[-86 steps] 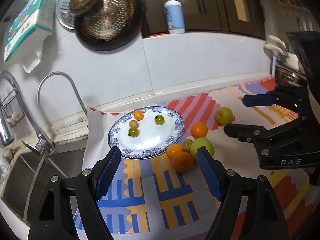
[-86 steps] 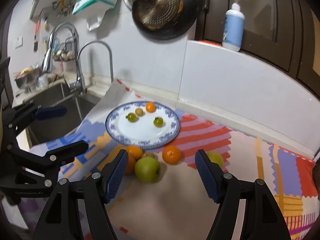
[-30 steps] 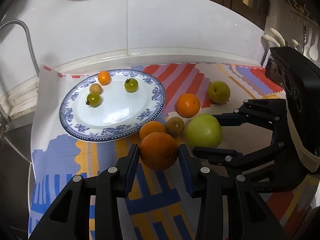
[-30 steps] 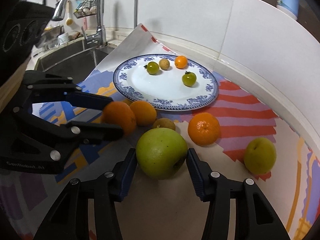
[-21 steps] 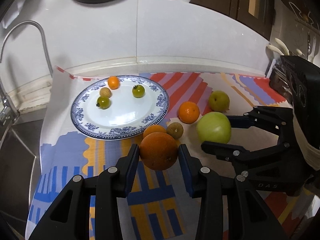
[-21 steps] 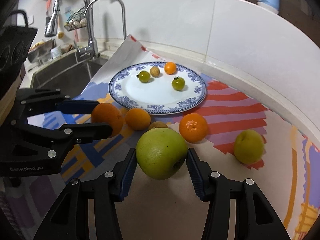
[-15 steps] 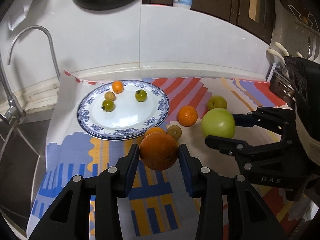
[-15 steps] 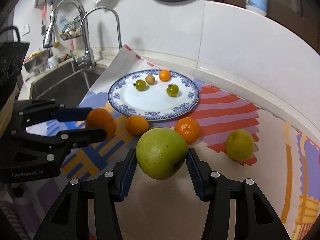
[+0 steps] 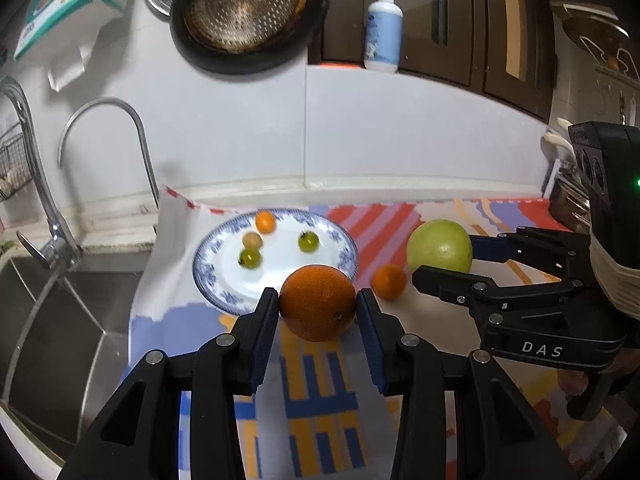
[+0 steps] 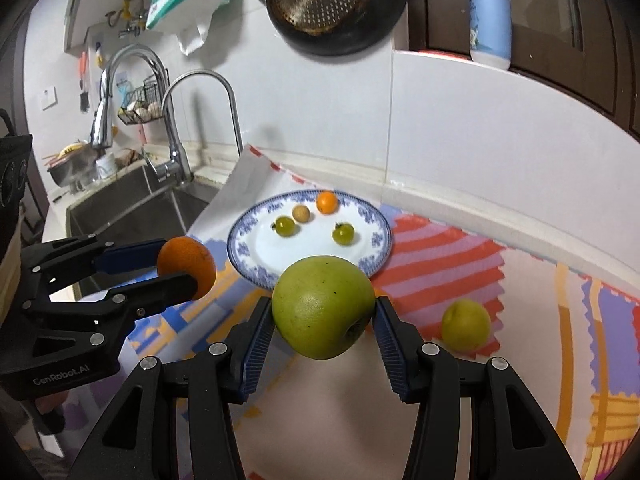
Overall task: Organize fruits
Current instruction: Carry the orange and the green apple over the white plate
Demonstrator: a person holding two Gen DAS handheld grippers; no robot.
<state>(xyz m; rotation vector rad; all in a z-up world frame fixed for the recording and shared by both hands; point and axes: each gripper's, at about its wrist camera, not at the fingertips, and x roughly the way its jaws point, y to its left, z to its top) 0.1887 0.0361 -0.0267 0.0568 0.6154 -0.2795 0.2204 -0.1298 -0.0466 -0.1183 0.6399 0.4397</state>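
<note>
My left gripper is shut on a large orange and holds it in the air above the patterned mat. My right gripper is shut on a big green apple, also lifted off the mat. Each gripper shows in the other's view: the right one with the apple, the left one with the orange. Beyond both lies a blue-rimmed white plate with several small fruits. A small orange and a small yellow-green fruit lie on the mat.
A steel sink with curved taps lies left of the mat. A white backsplash wall runs behind the plate, with a black pan hanging above and a pump bottle on the ledge. Dark appliance edge at far right.
Both grippers have risen with their fruits, the orange and the apple lifted off the mat. The views now tilt up, showing more wall, pan and taps.
</note>
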